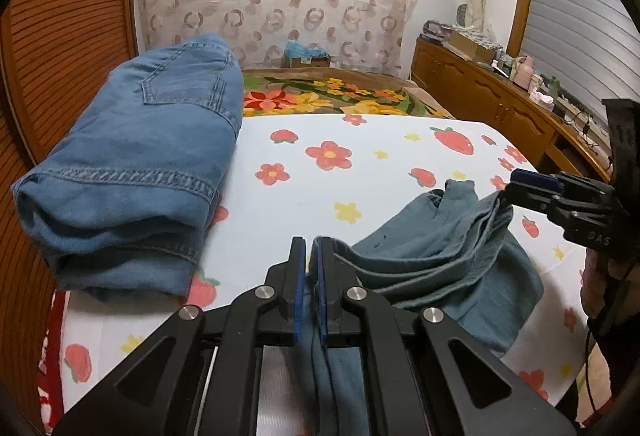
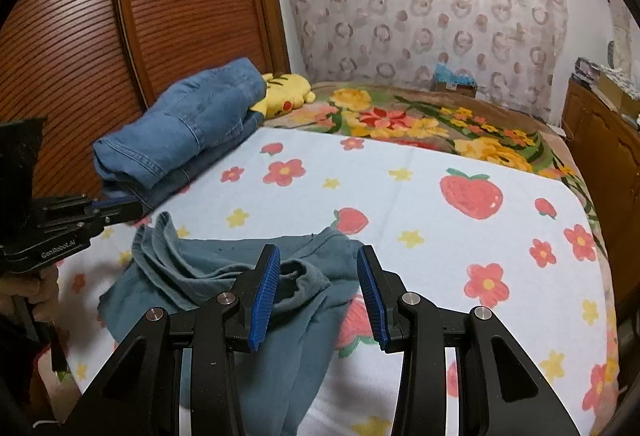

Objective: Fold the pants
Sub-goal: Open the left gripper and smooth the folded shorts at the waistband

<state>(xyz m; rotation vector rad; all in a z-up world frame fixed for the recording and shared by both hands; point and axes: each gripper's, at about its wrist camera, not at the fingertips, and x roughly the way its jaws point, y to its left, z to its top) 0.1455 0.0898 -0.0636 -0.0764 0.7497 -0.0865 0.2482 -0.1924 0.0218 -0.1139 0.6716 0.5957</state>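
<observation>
Crumpled teal pants (image 1: 440,260) lie near the front edge of a white cloth printed with strawberries and flowers (image 1: 360,176). My left gripper (image 1: 310,248) is shut on one edge of them, and cloth hangs down between its blue pads. In the right wrist view it shows at the left edge as the left gripper (image 2: 132,206), beside a raised fold of the teal pants (image 2: 192,276). My right gripper (image 2: 318,256) has its jaws apart over the bunched waist. Cloth lies between them, and the pads do not press on it. From the left wrist view, the right gripper (image 1: 516,184) sits at the pants' far right edge.
A folded pair of blue jeans (image 1: 132,164) lies at the left of the bed by a slatted wooden door (image 2: 160,16). A yellow plush toy (image 2: 286,94) sits behind the jeans. A floral blanket (image 1: 340,96) covers the far end. A cluttered wooden sideboard (image 1: 480,96) runs along the right.
</observation>
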